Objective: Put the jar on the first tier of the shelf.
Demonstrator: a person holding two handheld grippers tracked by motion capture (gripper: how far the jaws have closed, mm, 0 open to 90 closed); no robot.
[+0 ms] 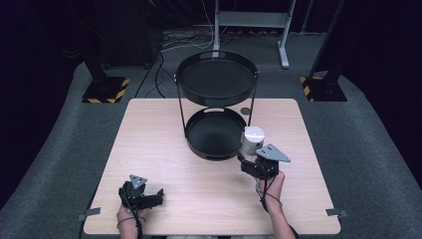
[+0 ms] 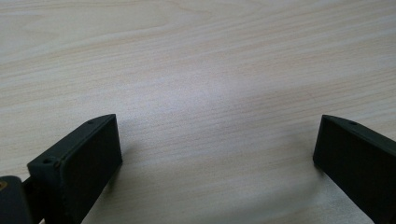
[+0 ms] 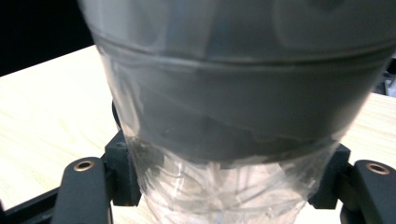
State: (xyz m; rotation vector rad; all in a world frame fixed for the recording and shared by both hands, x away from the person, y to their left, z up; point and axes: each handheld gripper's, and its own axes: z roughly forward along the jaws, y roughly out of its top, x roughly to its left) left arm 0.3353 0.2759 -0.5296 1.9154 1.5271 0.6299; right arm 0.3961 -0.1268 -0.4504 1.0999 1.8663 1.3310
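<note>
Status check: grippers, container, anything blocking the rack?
Right gripper shut on clear container. Left gripper open, idle. Container beside rack's lower tray; nothing blocking.

Black claws (image 1: 149,199) (image 1: 251,162), grey triangular top plates, brass-ringed screw holes, trailing cables.

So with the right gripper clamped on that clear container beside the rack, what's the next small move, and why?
Probably carry it left and over the rim of the lower tray and set it down. The right gripper is shut on the clear container, which is next to that tray's right edge, and the tray looks bare. The left gripper rests open on the table.
</note>
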